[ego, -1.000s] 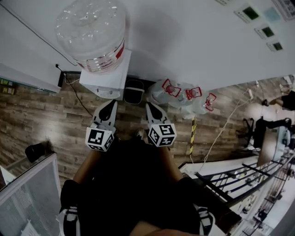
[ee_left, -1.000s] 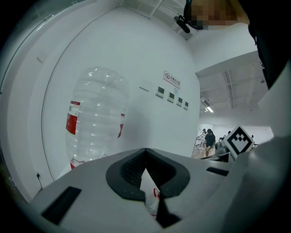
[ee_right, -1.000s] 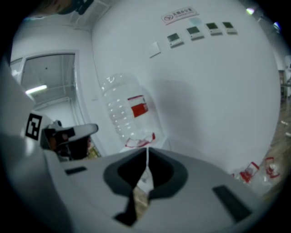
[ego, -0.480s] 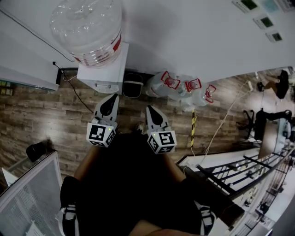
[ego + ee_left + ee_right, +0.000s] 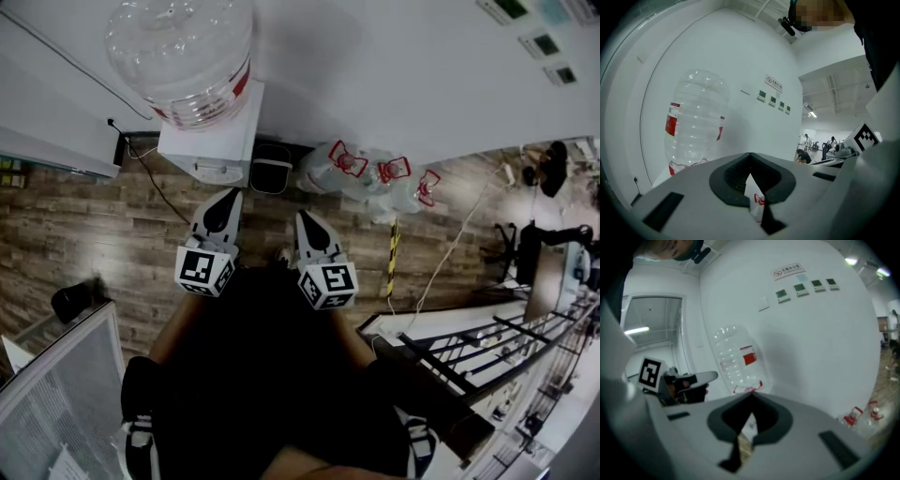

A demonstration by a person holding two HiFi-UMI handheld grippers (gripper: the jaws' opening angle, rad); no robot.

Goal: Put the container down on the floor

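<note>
Head view, looking steeply down: a large clear water bottle [image 5: 183, 56] stands neck-down on a white dispenser [image 5: 211, 141] against the wall. Beside it, several similar red-capped jugs [image 5: 366, 183] lie on the wooden floor [image 5: 84, 244]. The left gripper [image 5: 225, 199] and right gripper [image 5: 305, 217] hover side by side, near the dispenser but touching nothing. Left gripper view: the jaw tips meet with nothing clamped, and the bottle rises ahead to the left. Right gripper view: the jaws are likewise closed and empty, with the bottle ahead and the floor jugs low at right. This fits either the mounted bottle being the container, or a jug already set down; probably the former, though that is unclear. A bottle this wide and smooth would want one claw on each side, kept level.
</note>
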